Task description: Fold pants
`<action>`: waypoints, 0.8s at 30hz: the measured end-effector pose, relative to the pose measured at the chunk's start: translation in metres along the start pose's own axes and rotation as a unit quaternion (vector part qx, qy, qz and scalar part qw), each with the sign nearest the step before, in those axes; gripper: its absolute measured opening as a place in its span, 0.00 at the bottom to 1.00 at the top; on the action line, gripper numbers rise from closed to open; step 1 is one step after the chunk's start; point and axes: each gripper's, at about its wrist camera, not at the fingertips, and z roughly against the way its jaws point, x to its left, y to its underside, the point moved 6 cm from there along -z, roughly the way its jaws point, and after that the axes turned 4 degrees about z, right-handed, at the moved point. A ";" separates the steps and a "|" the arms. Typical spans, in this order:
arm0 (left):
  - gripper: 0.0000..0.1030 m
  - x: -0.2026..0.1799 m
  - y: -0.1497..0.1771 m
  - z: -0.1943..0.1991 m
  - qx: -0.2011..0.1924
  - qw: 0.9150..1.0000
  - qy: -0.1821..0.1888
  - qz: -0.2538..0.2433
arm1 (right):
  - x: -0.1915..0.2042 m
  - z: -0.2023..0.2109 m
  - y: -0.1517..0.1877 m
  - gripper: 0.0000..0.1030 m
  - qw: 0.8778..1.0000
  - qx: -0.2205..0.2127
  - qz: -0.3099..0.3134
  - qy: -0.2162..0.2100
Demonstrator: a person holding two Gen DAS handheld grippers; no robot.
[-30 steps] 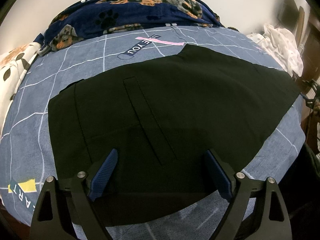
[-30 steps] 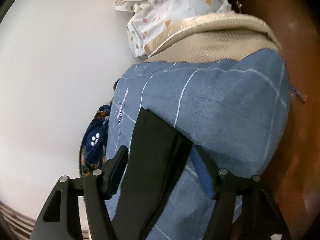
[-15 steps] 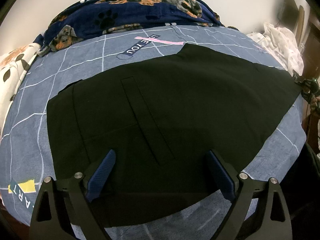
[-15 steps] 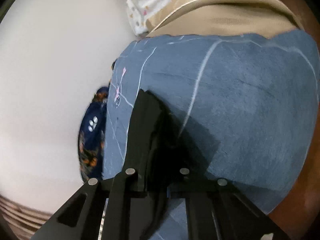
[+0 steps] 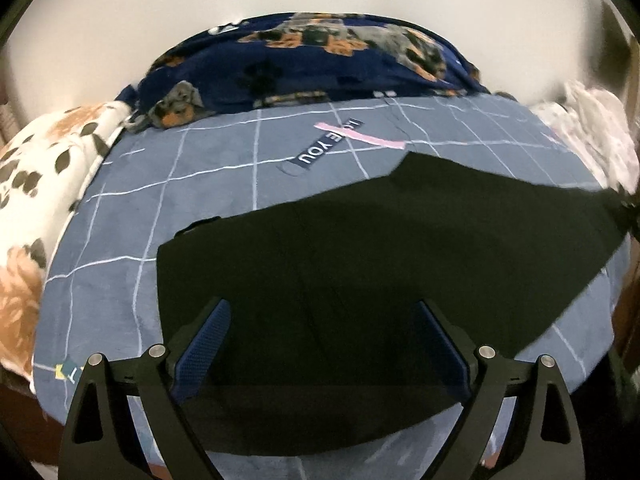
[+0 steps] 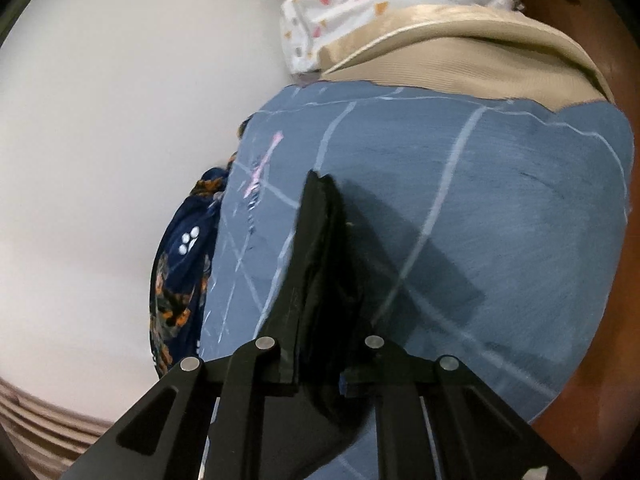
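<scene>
Black pants lie flat across a blue checked bedsheet. My left gripper is open above the near waist part of the pants, its blue-padded fingers spread wide, holding nothing. My right gripper is shut on the far end of the pants and lifts that end off the sheet. The raised fabric stands as a dark ridge between the jaws. The right gripper also shows at the right edge of the left wrist view, on the pants' far corner.
A navy dog-print blanket lies along the back of the bed by the wall. A floral white blanket sits at the left. White patterned bedding and a beige mattress edge lie at the right. Brown floor borders the bed.
My right gripper closed on the pants' end and raised it off the sheet. My left gripper pulled back and shifted right, staying open.
</scene>
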 end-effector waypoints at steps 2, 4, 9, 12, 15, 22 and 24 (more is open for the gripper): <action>0.90 0.002 -0.003 -0.001 -0.002 1.000 -0.005 0.011 | 0.014 -0.001 0.003 0.11 1.000 0.005 0.017 0.003; 0.90 0.003 -0.005 -0.001 -0.004 1.000 -0.010 0.018 | 0.026 -0.003 0.007 0.11 1.000 0.008 0.025 -0.001; 0.90 0.005 -0.002 -0.002 -0.005 0.999 -0.040 0.010 | 0.052 -0.009 0.025 0.11 0.999 0.023 0.040 -0.018; 0.90 0.007 0.000 -0.003 -0.004 0.999 -0.051 0.010 | 0.069 -0.016 0.042 0.11 0.997 0.040 0.051 -0.033; 0.90 0.008 0.000 -0.004 -0.003 0.998 -0.057 0.010 | 0.085 -0.026 0.060 0.11 0.995 0.059 0.061 -0.042; 0.90 0.015 0.002 -0.006 0.004 0.997 -0.073 0.019 | 0.111 -0.053 0.101 0.11 0.990 0.105 0.073 -0.060; 0.90 0.018 0.003 -0.007 0.008 0.997 -0.076 0.023 | 0.116 -0.060 0.112 0.12 0.988 0.116 0.074 -0.062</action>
